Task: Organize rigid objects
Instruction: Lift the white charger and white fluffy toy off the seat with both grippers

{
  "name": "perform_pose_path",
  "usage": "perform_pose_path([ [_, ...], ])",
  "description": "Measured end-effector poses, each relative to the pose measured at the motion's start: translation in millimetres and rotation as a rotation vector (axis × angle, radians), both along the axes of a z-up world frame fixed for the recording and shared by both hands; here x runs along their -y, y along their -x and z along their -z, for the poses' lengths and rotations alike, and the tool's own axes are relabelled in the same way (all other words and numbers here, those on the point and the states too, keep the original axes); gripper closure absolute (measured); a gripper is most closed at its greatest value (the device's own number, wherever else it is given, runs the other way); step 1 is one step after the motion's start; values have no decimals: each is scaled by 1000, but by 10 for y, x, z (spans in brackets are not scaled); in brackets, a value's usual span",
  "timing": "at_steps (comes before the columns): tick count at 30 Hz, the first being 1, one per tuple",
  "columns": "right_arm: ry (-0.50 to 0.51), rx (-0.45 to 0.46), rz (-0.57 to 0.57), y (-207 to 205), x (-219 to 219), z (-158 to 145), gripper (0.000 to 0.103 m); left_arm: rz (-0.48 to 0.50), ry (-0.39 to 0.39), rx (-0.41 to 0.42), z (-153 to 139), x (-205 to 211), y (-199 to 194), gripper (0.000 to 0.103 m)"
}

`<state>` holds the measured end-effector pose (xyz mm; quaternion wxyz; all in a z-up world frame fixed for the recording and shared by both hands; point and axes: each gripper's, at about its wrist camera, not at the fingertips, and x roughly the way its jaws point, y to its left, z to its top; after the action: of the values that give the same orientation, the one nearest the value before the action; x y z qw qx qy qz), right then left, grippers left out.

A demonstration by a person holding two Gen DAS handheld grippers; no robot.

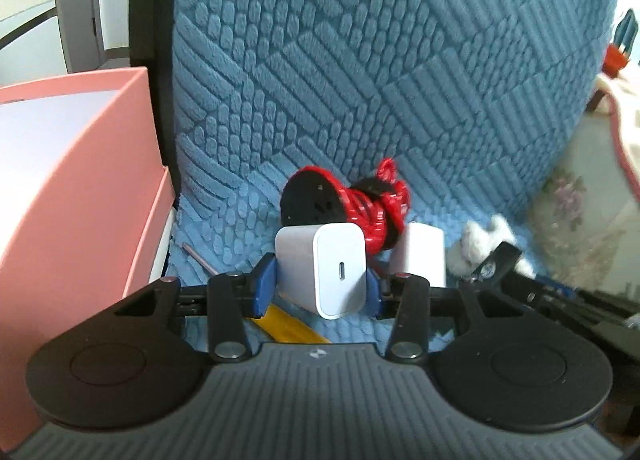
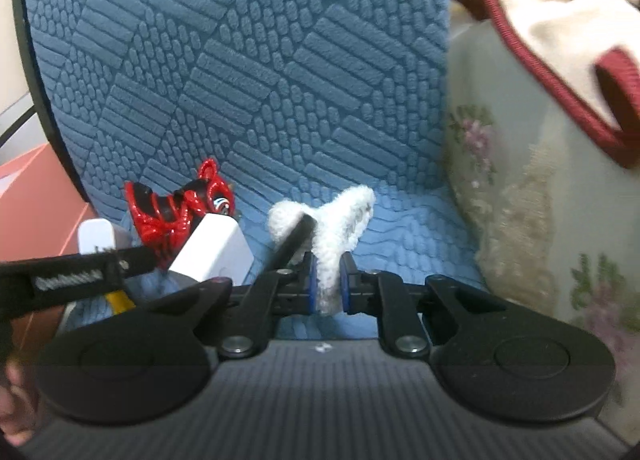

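In the left wrist view my left gripper (image 1: 320,286) is shut on a white charger block (image 1: 324,268), its blue pads against both sides and its port facing the camera. Behind it lie a glossy red and black clip (image 1: 352,208) and a second white charger (image 1: 420,256). In the right wrist view my right gripper (image 2: 329,286) is shut on a white fluffy clip (image 2: 336,236) with a black bar. To its left sit the red and black clip (image 2: 172,212) and the loose charger (image 2: 216,256).
Everything rests on a blue textured cushion (image 1: 360,60). A pink box (image 1: 80,188) stands at the left edge. A yellow item (image 1: 288,324) and a thin stick (image 1: 198,258) lie under the left gripper. A floral cushion (image 2: 540,200) and a red-trimmed blanket (image 2: 560,20) are to the right.
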<state>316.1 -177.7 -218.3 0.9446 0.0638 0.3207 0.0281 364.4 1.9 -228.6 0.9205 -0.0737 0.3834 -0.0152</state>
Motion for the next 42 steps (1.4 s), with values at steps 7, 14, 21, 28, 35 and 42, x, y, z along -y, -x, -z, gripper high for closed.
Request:
perform_pose_path([
  [7, 35, 1, -3, 431, 31, -116, 88, 41, 38, 12, -146, 62, 435, 53],
  [14, 34, -16, -28, 919, -29, -149, 88, 53, 58, -2, -90, 62, 876, 53],
  [21, 44, -47, -81, 1328, -212, -109, 88, 52, 67, -35, -12, 6, 1222, 53],
  [28, 42, -97, -108, 1646, -260, -36, 88, 53, 78, -70, 55, -54, 1484, 52],
  [35, 59, -104, -127, 1695, -342, 28, 84, 36, 100, -120, 171, -154, 1579, 52],
  [42, 83, -86, -147, 1669, -394, 41, 41, 28, 125, -128, 148, -224, 1656, 51],
])
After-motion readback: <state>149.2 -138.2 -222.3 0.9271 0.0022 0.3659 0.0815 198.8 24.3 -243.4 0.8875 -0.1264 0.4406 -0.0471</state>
